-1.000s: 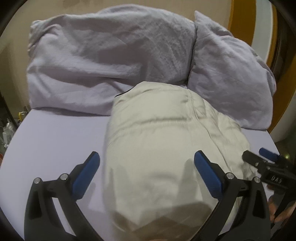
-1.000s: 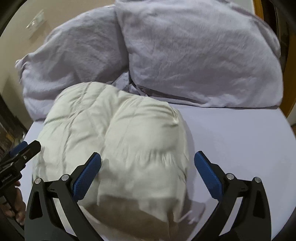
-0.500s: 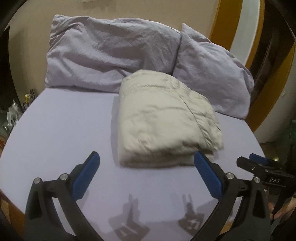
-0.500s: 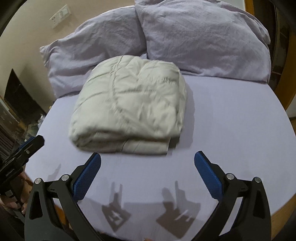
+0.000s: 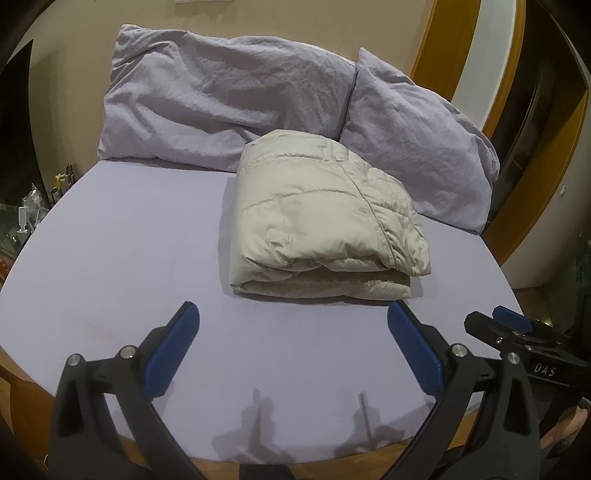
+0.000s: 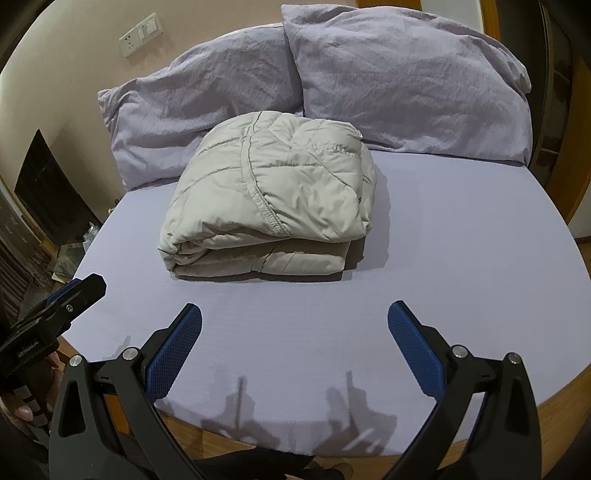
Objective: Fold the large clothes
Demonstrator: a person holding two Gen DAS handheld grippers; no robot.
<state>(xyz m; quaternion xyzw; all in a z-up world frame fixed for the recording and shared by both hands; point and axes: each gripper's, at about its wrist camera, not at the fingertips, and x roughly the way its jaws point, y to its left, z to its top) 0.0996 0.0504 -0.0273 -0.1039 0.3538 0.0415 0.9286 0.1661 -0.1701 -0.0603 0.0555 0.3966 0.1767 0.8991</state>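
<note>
Jacket (image 5: 325, 218) is folded into a thick beige bundle, lying on the bed (image 5: 122, 258) at 12 o'clock from both grippers, its far edge touching the 2 pillows. Left pillow (image 5: 225, 107) sits at 11 o'clock, right pillow (image 5: 417, 144) at 1 o'clock in the left wrist view.

Left gripper (image 5: 293, 354): fingers spread wide, holding nothing, hanging over the near edge of the bed, apart from the jacket. Right gripper (image 6: 295, 352): same, spread wide and empty, near edge of the bed, jacket well clear of its pads (image 6: 415, 354).

Right gripper also shows at 3 o'clock in the left wrist view; left gripper at 9 o'clock in the right wrist view. Wall socket (image 6: 140, 33) at 11 o'clock above the pillows.
</note>
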